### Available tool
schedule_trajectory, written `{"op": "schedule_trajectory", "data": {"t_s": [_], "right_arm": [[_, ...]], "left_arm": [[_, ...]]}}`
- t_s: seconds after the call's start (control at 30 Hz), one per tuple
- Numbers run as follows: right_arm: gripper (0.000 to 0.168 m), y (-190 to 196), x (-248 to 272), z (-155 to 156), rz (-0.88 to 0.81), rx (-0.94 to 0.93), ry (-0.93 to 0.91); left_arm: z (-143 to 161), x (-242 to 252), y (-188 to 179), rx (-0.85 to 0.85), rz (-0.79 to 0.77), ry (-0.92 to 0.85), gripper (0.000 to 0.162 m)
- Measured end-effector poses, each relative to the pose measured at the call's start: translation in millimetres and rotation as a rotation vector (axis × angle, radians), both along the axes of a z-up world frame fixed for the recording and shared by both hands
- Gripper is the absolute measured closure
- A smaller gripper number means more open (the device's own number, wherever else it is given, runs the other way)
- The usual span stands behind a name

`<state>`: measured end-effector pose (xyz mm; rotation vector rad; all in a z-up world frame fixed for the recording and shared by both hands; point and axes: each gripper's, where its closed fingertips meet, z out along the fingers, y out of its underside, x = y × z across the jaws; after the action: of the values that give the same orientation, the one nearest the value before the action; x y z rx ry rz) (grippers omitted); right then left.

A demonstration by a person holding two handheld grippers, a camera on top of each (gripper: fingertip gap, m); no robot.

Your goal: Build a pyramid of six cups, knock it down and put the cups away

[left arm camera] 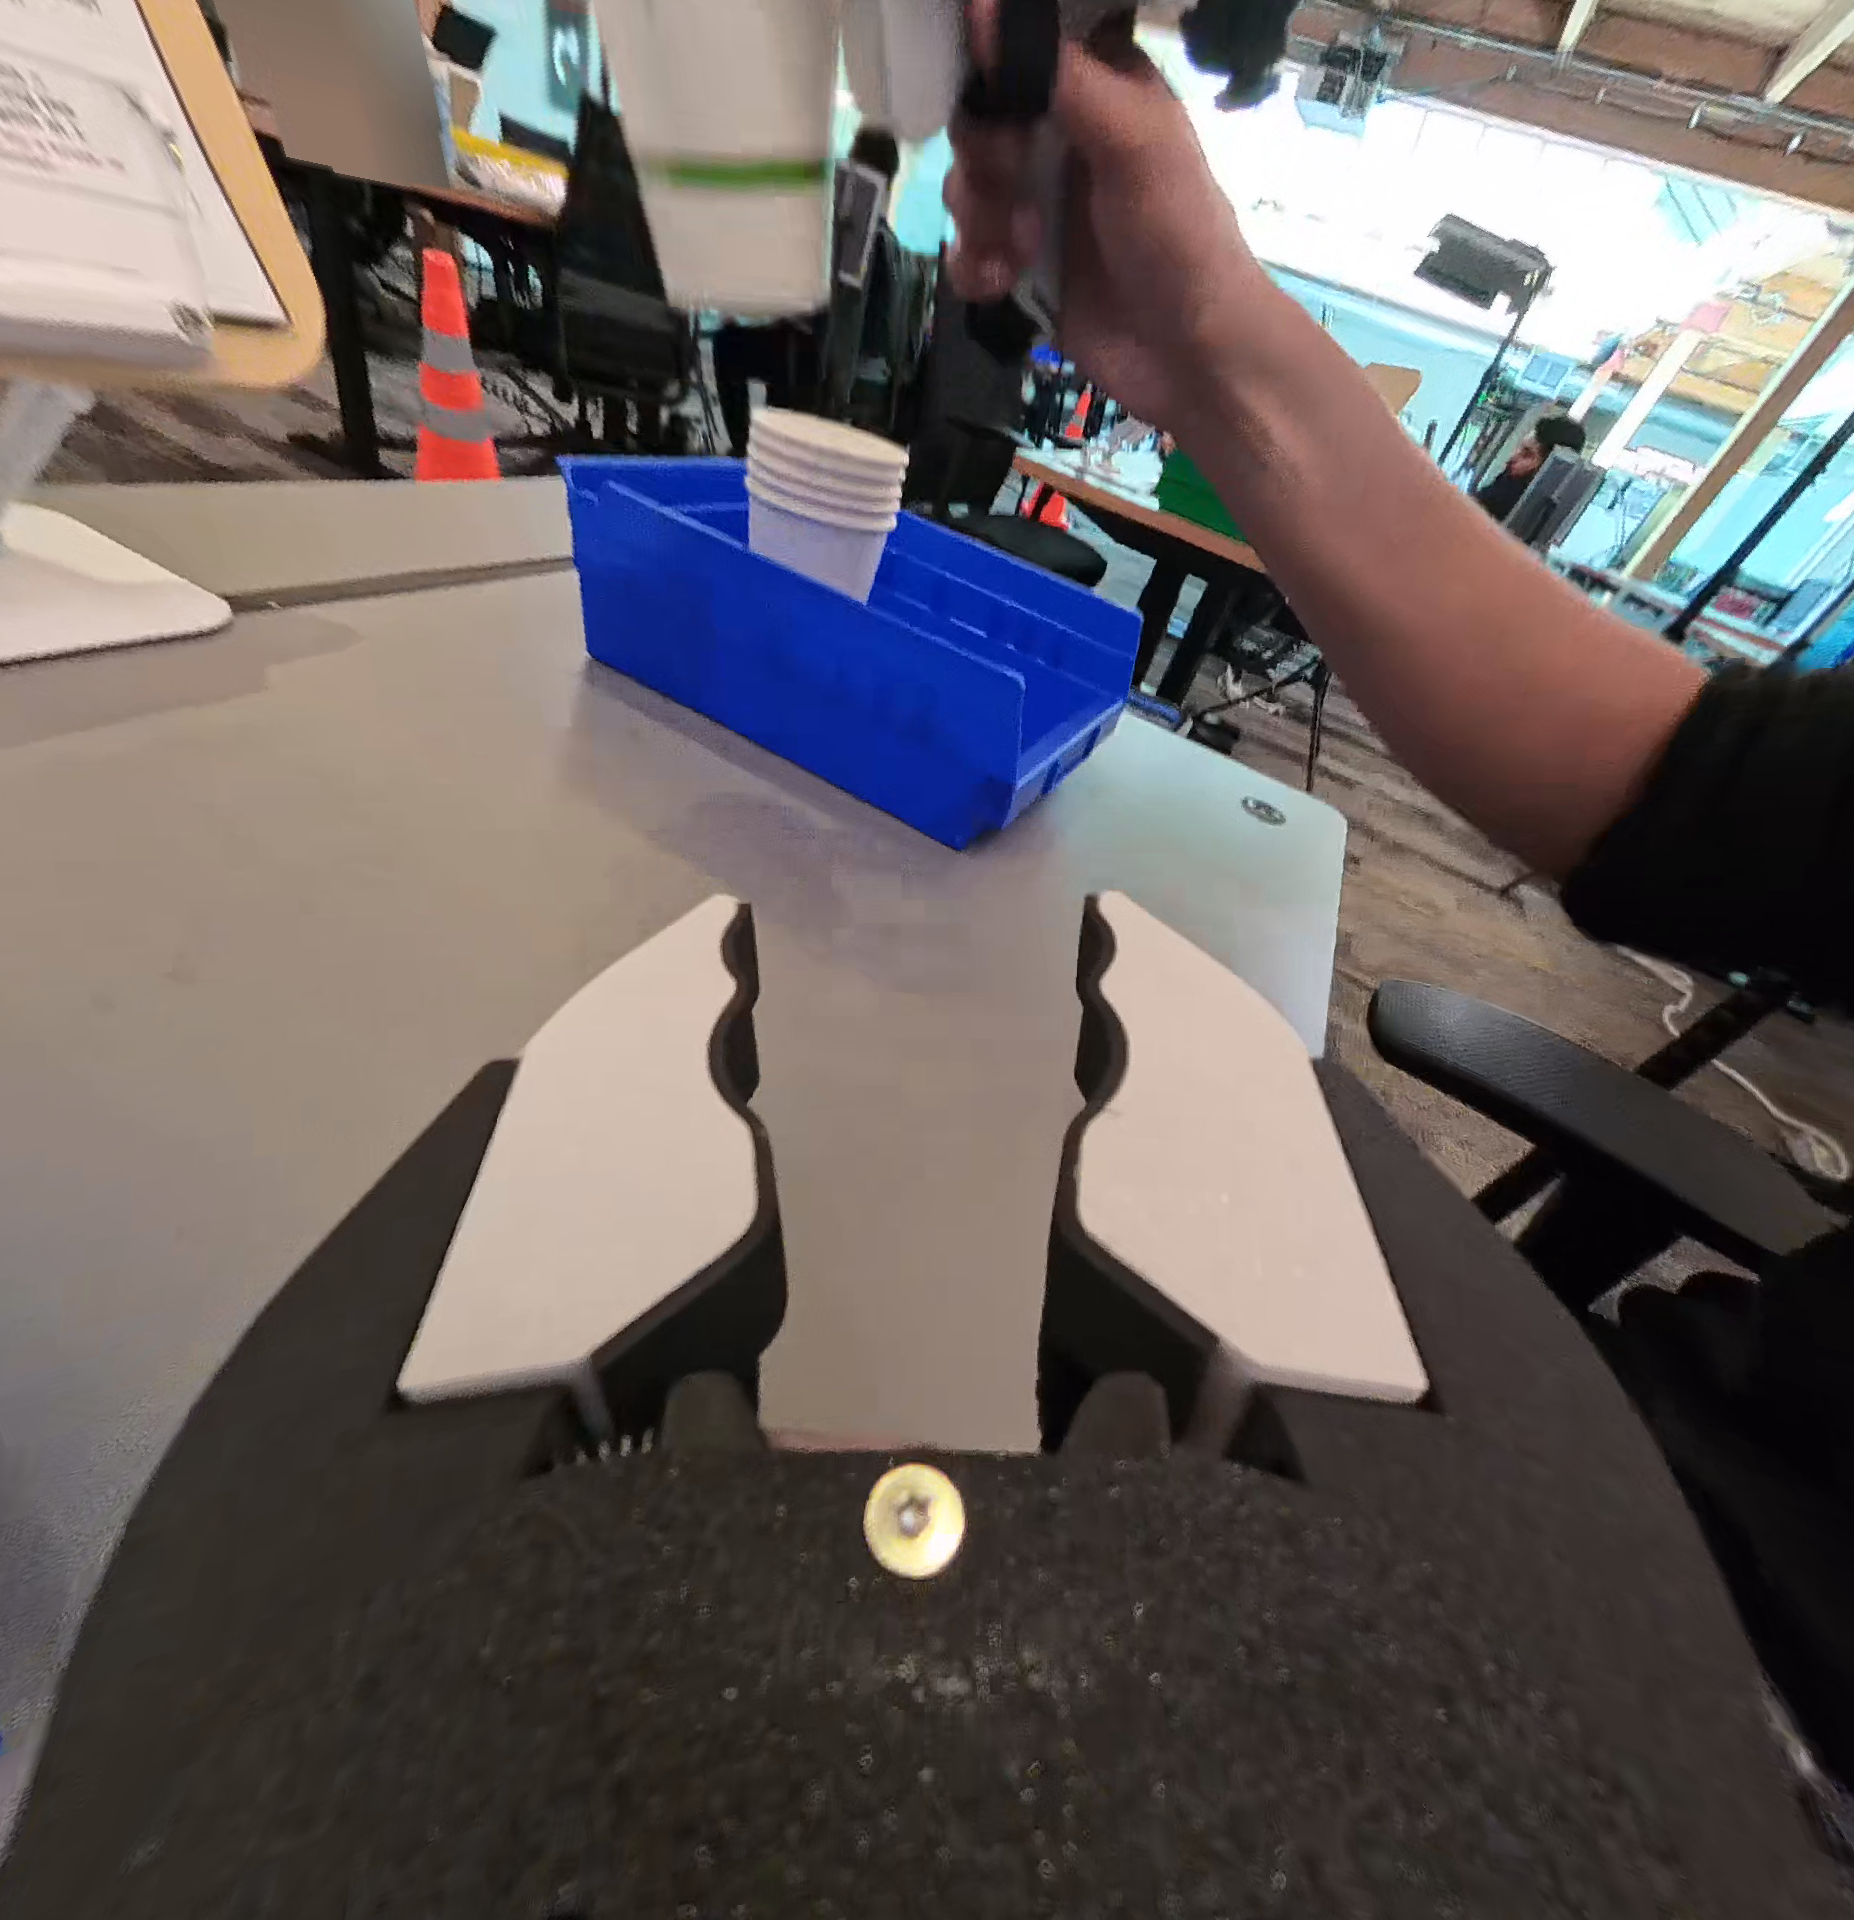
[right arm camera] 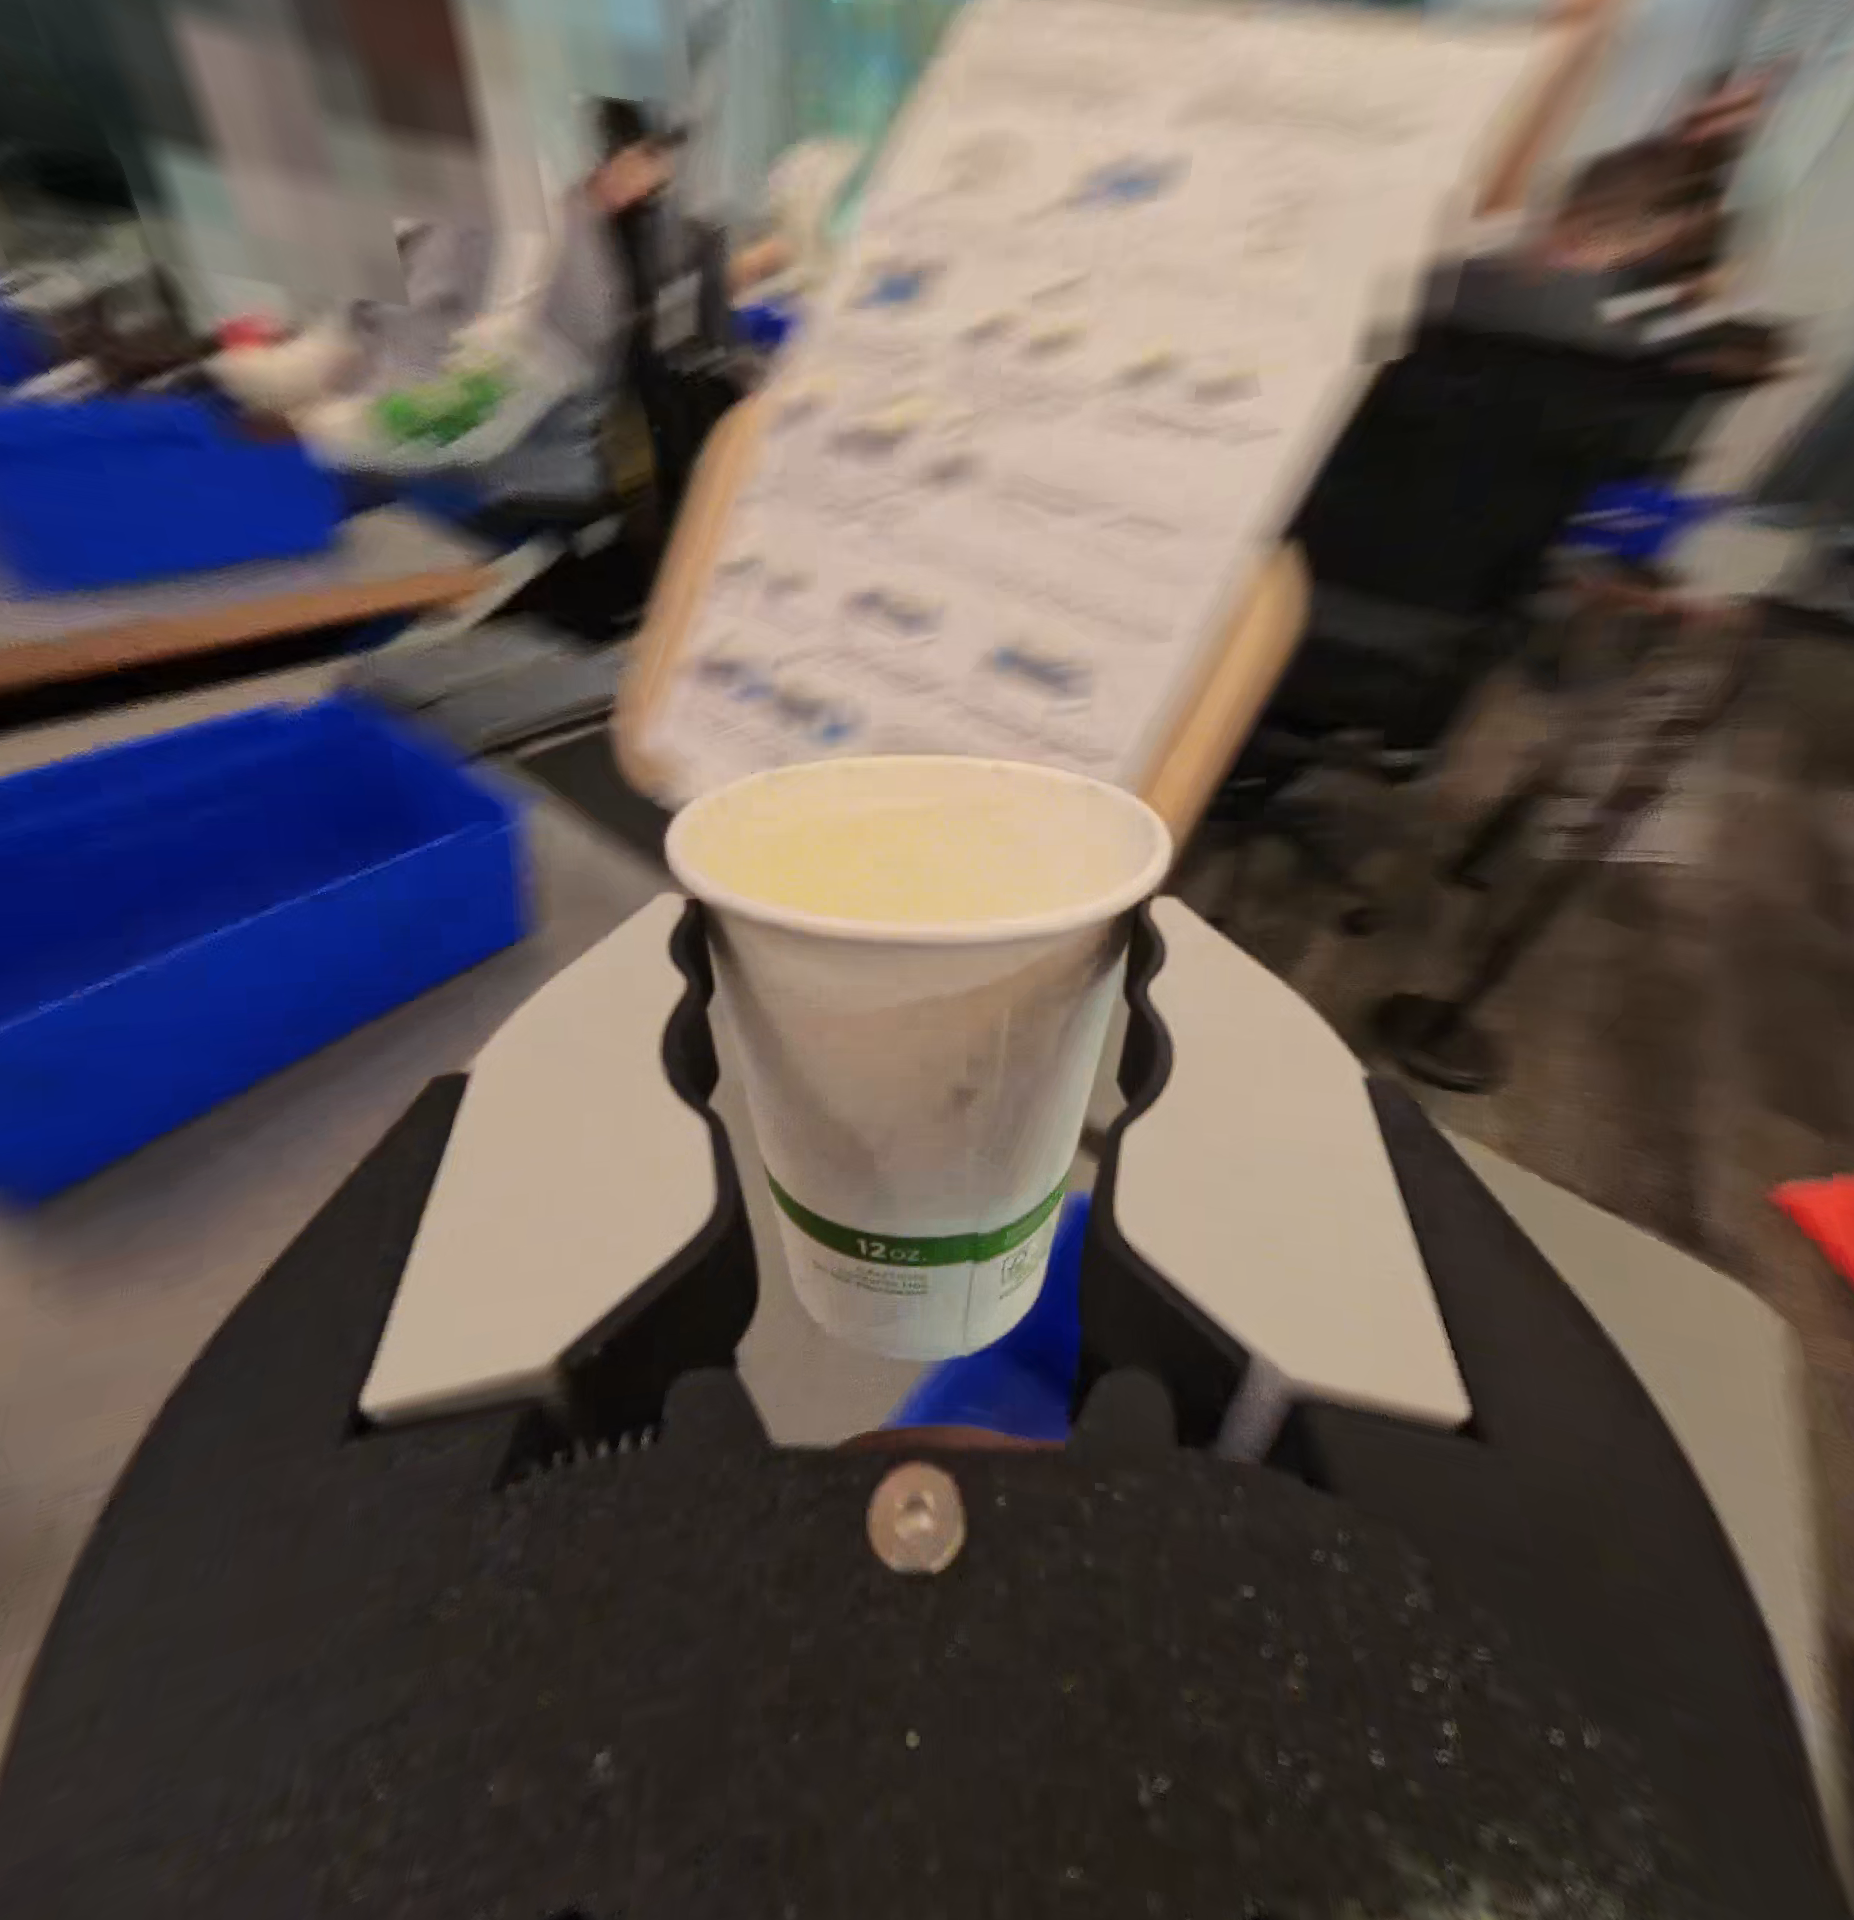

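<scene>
A stack of several white paper cups [left arm camera: 825, 497] stands tilted in a blue bin [left arm camera: 850, 665] on the grey table [left arm camera: 279, 935]. My left gripper [left arm camera: 915, 935] is open and empty, low over the table in front of the bin. My right gripper [right arm camera: 915, 935] is shut on a white paper cup with a green band [right arm camera: 918, 1049], mouth up. In the left wrist view that cup [left arm camera: 731, 156] is blurred, high above the bin, with the hand [left arm camera: 1099, 239] that holds the right gripper beside it.
A clipboard with papers on a white stand [left arm camera: 102, 208] is at the table's far left; it also shows in the right wrist view [right arm camera: 1058, 395]. More blue bins [right arm camera: 227, 914] sit left in the right wrist view. A black chair armrest [left arm camera: 1588, 1122] is at the table's right edge. An orange cone [left arm camera: 450, 364] stands behind.
</scene>
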<state>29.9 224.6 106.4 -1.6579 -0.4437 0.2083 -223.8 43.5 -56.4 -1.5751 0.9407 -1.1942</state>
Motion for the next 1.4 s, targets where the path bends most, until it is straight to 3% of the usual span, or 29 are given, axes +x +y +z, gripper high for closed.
{"op": "schedule_trajectory", "data": {"t_s": [0.07, 0.13, 0.3, 0.63, 1.0, 1.1, 1.23, 1.4], "right_arm": [[0.092, 8.6, 59.7, 4.0, -0.2, 0.08, 0.042], [0.092, 11.5, 101.6, -11.1, -0.335, 0.094, 0.088], [0.092, -5.0, 139.0, -49.5, -0.454, 0.096, 0.213], [0.092, -16.3, 141.4, -120.7, -0.484, -0.177, 0.116], [0.09, -42.9, 133.8, -149.6, -0.377, -0.407, 0.115], [0.092, -61.1, 122.7, -140.2, -0.342, -0.35, 0.096], [0.092, -100.2, 92.5, -113.5, -0.3, -0.112, 0.098], [0.094, -161.7, 58.3, -127.9, -0.333, 0.014, 0.157]], "left_arm": [[-9.8, 3.7, -1.6, 0.011, -0.011, 0.045, 0.107], [-16.4, 7.8, -4.0, 0.032, -0.019, 0.089, 0.107], [-27.7, 15.0, -12.8, 0.073, -0.046, 0.153, 0.107], [-40.0, 23.1, -24.2, 0.081, -0.094, 0.206, 0.106], [-42.6, 22.6, -25.4, 0.074, -0.111, 0.219, 0.106], [-42.9, 22.1, -24.4, 0.079, -0.106, 0.224, 0.106], [-35.7, 18.1, -16.8, 0.085, -0.05, 0.204, 0.105], [-3.6, -12.5, 14.4, 0.115, 0.239, 0.142, 0.102]]}}
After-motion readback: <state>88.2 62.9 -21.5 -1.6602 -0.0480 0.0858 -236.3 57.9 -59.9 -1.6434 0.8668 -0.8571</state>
